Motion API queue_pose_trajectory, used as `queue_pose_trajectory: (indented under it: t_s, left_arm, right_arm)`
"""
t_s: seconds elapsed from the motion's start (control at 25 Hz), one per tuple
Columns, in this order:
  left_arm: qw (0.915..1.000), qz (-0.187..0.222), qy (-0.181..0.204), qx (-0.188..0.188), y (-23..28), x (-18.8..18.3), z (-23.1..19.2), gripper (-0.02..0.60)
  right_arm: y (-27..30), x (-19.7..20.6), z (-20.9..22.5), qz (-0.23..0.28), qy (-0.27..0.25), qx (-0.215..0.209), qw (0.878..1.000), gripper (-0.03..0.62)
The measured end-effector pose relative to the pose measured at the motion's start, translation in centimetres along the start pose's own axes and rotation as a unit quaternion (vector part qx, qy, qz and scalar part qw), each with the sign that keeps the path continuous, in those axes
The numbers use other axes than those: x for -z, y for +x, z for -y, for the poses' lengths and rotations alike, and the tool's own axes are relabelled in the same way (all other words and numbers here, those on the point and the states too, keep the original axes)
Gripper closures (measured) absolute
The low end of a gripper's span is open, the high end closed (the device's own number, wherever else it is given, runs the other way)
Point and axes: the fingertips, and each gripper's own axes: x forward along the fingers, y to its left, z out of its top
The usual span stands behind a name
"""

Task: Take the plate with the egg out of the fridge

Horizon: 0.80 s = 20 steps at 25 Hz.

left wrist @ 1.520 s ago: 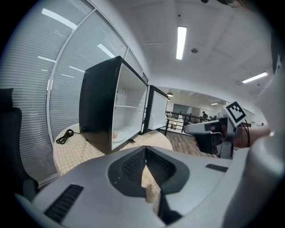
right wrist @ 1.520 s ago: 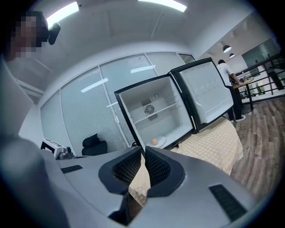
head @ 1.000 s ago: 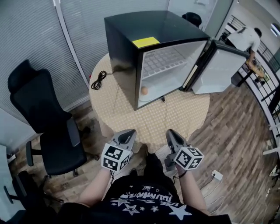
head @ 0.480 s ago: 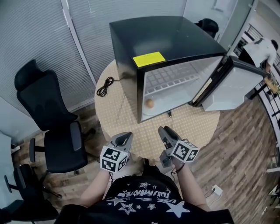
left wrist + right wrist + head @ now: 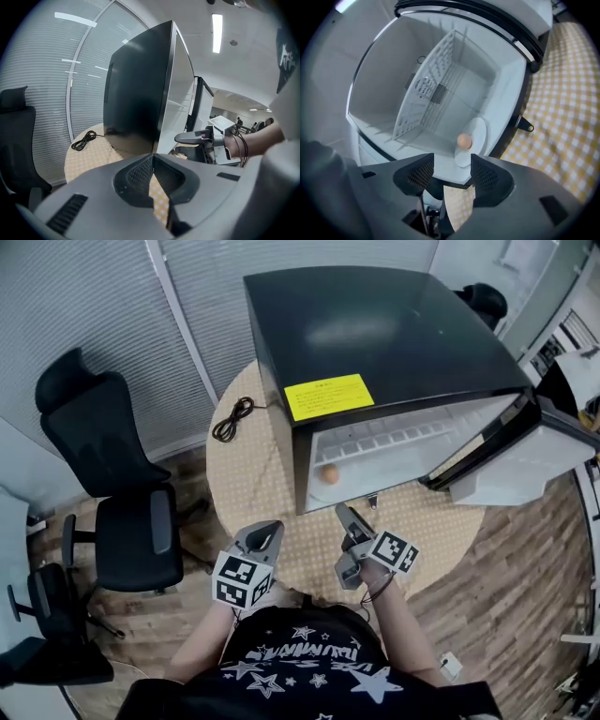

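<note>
At right gripper point(image 5: 449, 163): just been opening, now spread wide, gripping nothing. At left gripper point(image 5: 153, 158): pressed together, empty. Lower centre of right gripper view: plate point(image 5: 478, 130) with egg point(image 5: 464, 140), on fridge point(image 5: 389, 89) floor.

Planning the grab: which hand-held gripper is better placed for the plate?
Right hand-held gripper: its jaws, just opened and empty, point at the plate and egg in the fridge. The left is shut, facing the fridge's side.

Bright, even overhead strip light point(image 5: 216, 33); soft glare on fridge top point(image 5: 361, 329); strong fisheye bending, dark vignetted corners, slight blur.
</note>
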Motion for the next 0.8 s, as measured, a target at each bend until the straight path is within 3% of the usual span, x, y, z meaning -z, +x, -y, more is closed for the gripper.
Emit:
queue_pose_trajectory:
  t_s: [0.32, 0.6, 0.8]
  left_arm:
    - [0.9996, -0.019, -0.007, -0.018, 1.3, 0.5, -0.3, 0.574]
    - [0.999, -0.021, -0.018, -0.036, 1.3, 1.1, -0.6, 0.574]
    - [0.9983, -0.017, -0.025, -0.049, 0.9, 1.2, -0.8, 0.574]
  right_arm:
    - [2.5, -1.4, 3.7, 0.019, 0.139, 0.003, 0.99, 0.365]
    - [3.3, -1.9, 5.1, 0.028, 0.204, -0.008, 0.979, 0.365]
    - [3.7, -2.2, 4.6, 0.028, 0.222, -0.021, 0.974, 0.367]
